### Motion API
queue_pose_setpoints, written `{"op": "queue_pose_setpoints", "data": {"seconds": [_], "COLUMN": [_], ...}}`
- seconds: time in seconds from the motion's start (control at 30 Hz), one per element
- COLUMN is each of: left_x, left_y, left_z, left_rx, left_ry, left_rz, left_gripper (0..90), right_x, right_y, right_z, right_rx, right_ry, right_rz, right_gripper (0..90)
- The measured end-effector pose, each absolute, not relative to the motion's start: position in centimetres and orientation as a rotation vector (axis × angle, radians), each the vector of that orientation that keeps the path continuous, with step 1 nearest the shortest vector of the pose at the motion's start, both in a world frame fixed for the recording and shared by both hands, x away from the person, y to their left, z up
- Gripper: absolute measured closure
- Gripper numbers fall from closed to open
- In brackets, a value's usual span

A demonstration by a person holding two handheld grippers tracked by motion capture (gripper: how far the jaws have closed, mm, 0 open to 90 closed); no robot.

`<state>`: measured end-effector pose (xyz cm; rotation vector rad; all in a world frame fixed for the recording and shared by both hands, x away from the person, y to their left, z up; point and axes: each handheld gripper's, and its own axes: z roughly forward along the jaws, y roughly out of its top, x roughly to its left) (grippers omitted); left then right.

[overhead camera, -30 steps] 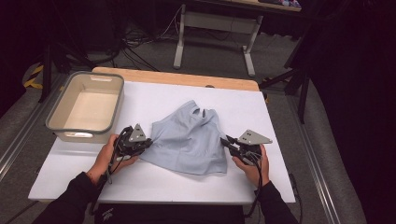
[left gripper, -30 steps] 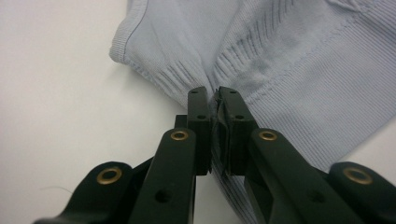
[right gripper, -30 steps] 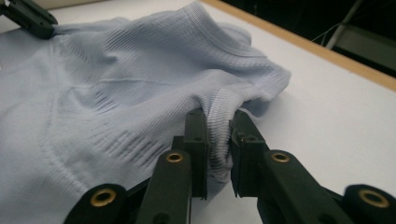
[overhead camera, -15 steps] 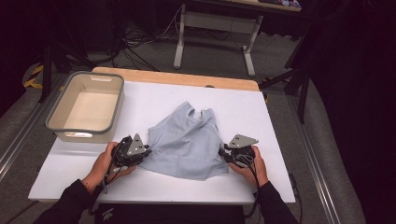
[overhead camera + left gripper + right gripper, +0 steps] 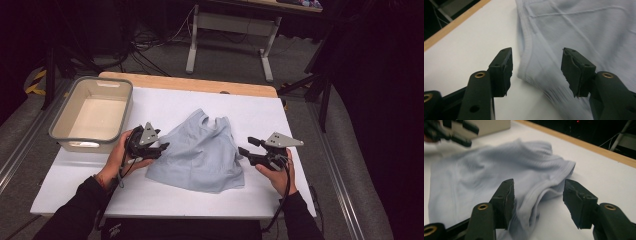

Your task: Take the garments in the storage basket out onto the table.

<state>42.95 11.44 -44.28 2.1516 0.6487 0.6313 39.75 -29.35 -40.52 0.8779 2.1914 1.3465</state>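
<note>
- The light-blue garment (image 5: 200,152) was spread near the desk's (image 5: 250,107) front edge.
- Both the left gripper (image 5: 161,148) and right gripper (image 5: 243,150) had just been opened; nothing was held.
- Each hem should be regripped squarely before folding.

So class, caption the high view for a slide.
Both tongs, left and right, just opened, flank a light-blue garment on the white table.

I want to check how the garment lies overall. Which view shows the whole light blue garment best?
The high view: the entire light blue garment lies spread on the white table, all edges visible. The left gripper view shows one hemmed edge close up; the right gripper view shows its bunched side.
</note>
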Motion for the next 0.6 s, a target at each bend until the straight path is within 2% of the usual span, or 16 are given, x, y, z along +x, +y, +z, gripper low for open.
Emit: {"op": "queue_pose_setpoints", "data": {"seconds": [0.13,0.23,0.37,0.4,0.5,0.53,0.6], "left_x": [45.1,46.5,46.8,46.8,46.7,46.7,46.6], "left_y": [10.6,10.1,9.9,9.9,9.9,9.9,9.9], "left_z": [-45.0,-45.9,-46.6,-46.6,-46.7,-46.7,-46.6], "left_rx": [2.167,2.201,2.25,2.253,2.254,2.258,2.263], "left_ry": [0.712,0.752,0.741,0.741,0.729,0.724,0.721], "left_rz": [0.604,0.577,0.527,0.524,0.489,0.478,0.477], "left_gripper": [42.0,45.3,64.6,65.2,77.3,77.3,80.5], "right_x": [41.4,42.8,43.7,43.8,44.0,44.0,43.9], "right_y": [-27.5,-26.3,-26.4,-26.5,-26.6,-26.5,-26.2], "right_z": [-40.9,-42.3,-43.8,-44.1,-44.7,-45.0,-45.5], "right_rx": [0.94,1.0,1.105,1.127,1.146,1.144,1.126], "right_ry": [2.217,2.308,2.339,2.356,2.389,2.4,2.428], "right_rz": [1.283,1.215,1.177,1.183,1.173,1.161,1.136], "right_gripper": [45.2,45.1,47.7,48.5,53.0,54.9,63.3]}}
